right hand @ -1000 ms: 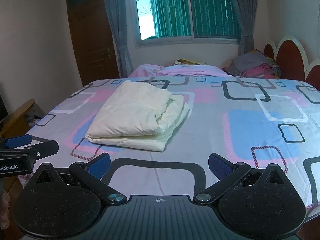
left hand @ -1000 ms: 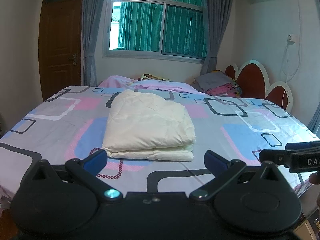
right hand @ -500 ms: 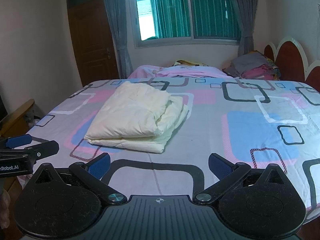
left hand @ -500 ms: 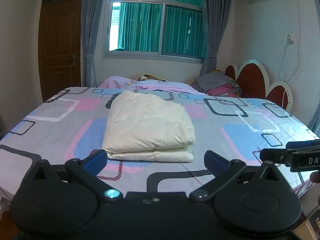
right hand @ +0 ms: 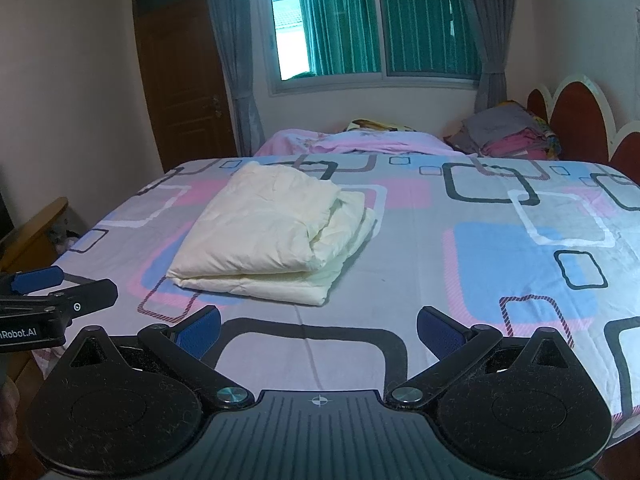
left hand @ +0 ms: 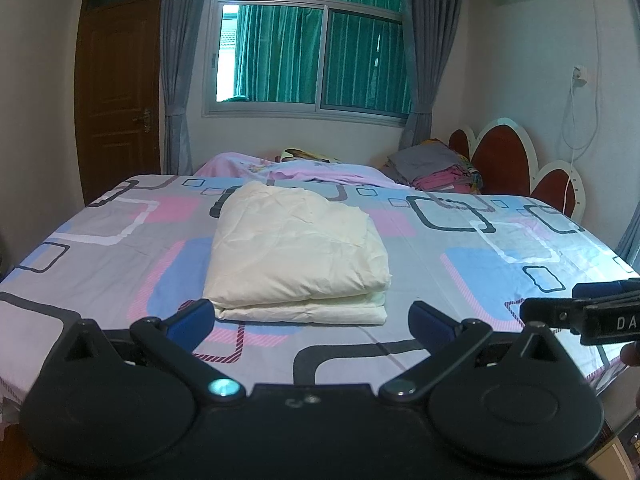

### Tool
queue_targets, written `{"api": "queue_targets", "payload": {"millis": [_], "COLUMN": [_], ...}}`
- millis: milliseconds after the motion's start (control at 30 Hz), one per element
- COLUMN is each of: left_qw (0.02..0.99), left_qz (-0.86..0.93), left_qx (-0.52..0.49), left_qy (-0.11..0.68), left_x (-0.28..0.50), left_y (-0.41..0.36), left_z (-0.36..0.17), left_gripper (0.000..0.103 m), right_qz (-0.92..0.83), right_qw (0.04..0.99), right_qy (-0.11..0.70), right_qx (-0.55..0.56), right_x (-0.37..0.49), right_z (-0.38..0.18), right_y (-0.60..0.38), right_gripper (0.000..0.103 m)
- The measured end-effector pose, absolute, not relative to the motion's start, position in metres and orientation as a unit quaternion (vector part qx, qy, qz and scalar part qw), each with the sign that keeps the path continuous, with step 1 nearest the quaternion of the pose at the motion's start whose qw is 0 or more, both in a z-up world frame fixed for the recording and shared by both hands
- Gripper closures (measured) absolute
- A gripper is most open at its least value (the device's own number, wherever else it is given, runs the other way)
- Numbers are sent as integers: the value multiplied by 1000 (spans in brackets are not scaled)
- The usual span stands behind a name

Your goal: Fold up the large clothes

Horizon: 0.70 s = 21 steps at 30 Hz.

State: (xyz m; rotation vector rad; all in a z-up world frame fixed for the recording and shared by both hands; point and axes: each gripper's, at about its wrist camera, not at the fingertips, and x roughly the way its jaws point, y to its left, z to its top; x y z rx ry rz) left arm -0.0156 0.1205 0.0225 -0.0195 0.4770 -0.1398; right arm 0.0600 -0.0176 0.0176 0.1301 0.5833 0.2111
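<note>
Two grippers hang back at the near edge of the bed [left hand: 520, 240], and neither touches cloth. Your left gripper [left hand: 312, 320] has its jaws spread wide and empty, its blue pads [left hand: 192, 318] just short of the near fold of the cream garment [left hand: 296, 256]. That garment lies already folded into a thick rectangular bundle on the patterned sheet, left of the bed's middle, with its stacked layers facing you. Your right gripper [right hand: 318, 332] is likewise open and holds nothing, aimed at bare sheet to the right of the bundle.

The folding looks finished or nearly so. If you want it tidier, look at the right side: in the right wrist view the layers [right hand: 344, 224] splay and stick out unevenly. I would bring the right jaws in low along that edge, pinch all layers together, and tuck them under, while the left pads press the top flat so the stack does not slide.

Room is generous: open sheet lies to the right and in front of the bundle. The piled clothes [right hand: 508, 132] and headboard [right hand: 576, 116] are well apart at the far right.
</note>
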Motion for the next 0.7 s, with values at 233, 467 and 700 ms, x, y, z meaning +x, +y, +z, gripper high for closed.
{"api": "queue_targets", "payload": {"millis": [233,467,700], "left_qw": [969,971,971], "left_qz": [-68,-62,-64], "left_qx": [-9,-7,-13], "left_qy": [236,231,228], "left_x": [-13,-11,-11], "left_y": [123,126,130], "left_z": [22,22,22], "left_gripper": [0,1,1], "right_qz": [106,106,108], "right_qw": [950,951,951], "right_qy": [285,285,284], "right_qx": [63,63,61], "right_x": [61,61,63], "right_z": [17,17,16], "right_y": [-19,-19,-19], "right_gripper": [0,0,0]}}
